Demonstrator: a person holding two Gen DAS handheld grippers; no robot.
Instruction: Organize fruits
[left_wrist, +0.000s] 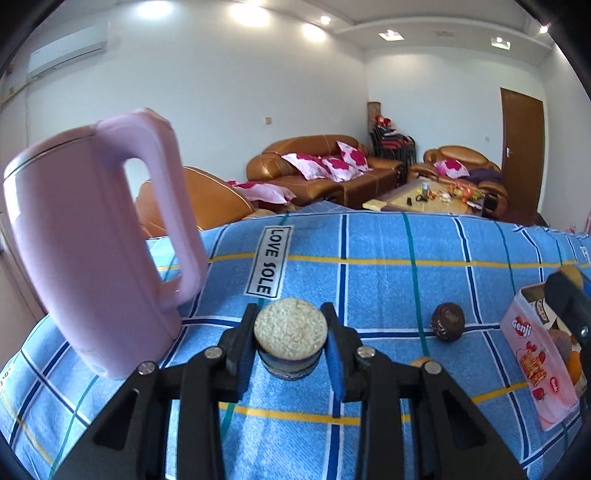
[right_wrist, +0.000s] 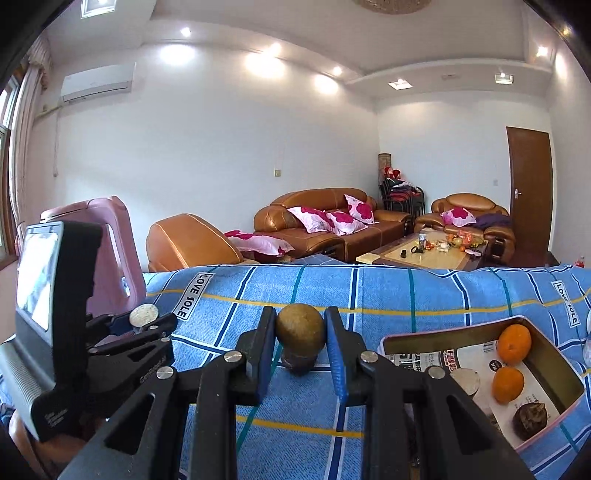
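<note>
1. The left gripper (left_wrist: 290, 332) is clamped on a small round item with a pale, grainy top (left_wrist: 290, 328) and a dark base, held just above the blue plaid cloth (left_wrist: 388, 240); what it is cannot be told.
2. The right gripper (right_wrist: 301, 341) is closed on a round brownish-green fruit (right_wrist: 300, 330), above a darker fruit (right_wrist: 297, 362) on the cloth.
3. Only the left view shows a dark brown round fruit (left_wrist: 447, 320) lying alone on the cloth, short of the pink tin box (left_wrist: 532, 354) at the right edge.
4. Only the right view looks into that box (right_wrist: 436, 338): two oranges (right_wrist: 514, 343) and a dark, wrinkled fruit (right_wrist: 530, 417) inside.
5. A pink kettle (left_wrist: 92, 240) stands at the cloth's left edge.
</note>
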